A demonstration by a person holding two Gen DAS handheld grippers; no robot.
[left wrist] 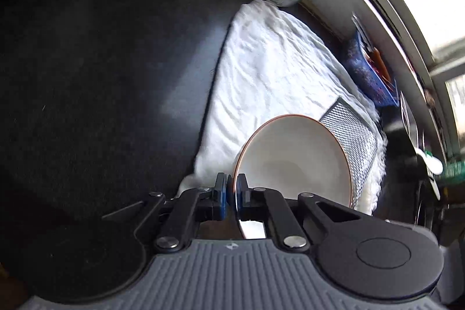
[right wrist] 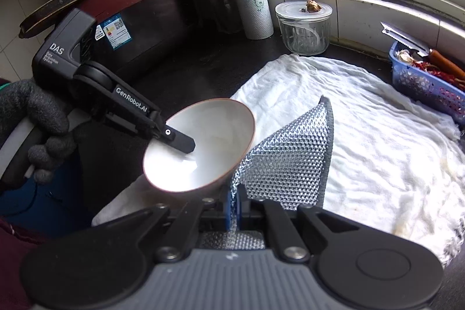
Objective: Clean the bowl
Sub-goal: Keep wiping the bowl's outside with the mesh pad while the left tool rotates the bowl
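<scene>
A white bowl (left wrist: 293, 156) with a brown rim is held tilted above a white cloth (left wrist: 270, 69). My left gripper (left wrist: 231, 188) is shut on the bowl's rim. In the right wrist view the bowl (right wrist: 215, 135) faces me, and the left gripper (right wrist: 186, 145) has one finger inside it. My right gripper (right wrist: 234, 208) is shut on a silver mesh scrubbing cloth (right wrist: 290, 159), which stands up just right of the bowl, close to its outer wall. The mesh cloth also shows behind the bowl in the left wrist view (left wrist: 351, 135).
The white cloth (right wrist: 377, 141) covers a dark counter (left wrist: 101, 63). A lidded glass jar (right wrist: 303, 26), a paper towel roll (right wrist: 251, 2) and a blue basket (right wrist: 427, 80) with a knife and food stand along the window wall. A large dark appliance (right wrist: 130, 19) stands at the left.
</scene>
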